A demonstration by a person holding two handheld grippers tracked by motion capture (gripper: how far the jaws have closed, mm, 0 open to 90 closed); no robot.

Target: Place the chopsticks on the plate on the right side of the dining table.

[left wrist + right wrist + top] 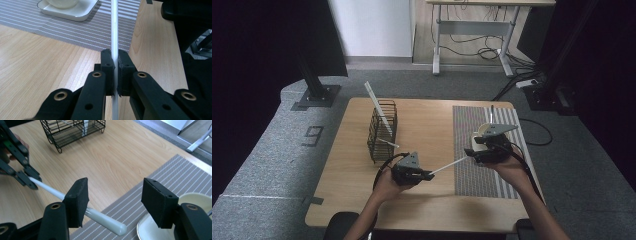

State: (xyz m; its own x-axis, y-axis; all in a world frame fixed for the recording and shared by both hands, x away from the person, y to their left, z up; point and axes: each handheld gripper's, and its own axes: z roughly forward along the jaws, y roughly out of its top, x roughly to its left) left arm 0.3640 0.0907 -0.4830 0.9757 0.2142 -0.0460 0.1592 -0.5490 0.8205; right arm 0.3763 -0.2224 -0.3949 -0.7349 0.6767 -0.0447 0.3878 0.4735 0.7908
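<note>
1. Handover seems to be the step in hand: the left tongs point(115, 75) are clamped on a white tube point(449, 165) held above the wooden surface point(427, 125).
2. The right tongs point(115, 202) stand wide open around the tube's rounded end, over the striped mat point(175, 175).
3. Next, I judge, the right tongs must close squarely before the left lets go; the wire rack point(382, 131) may be the destination.
</note>
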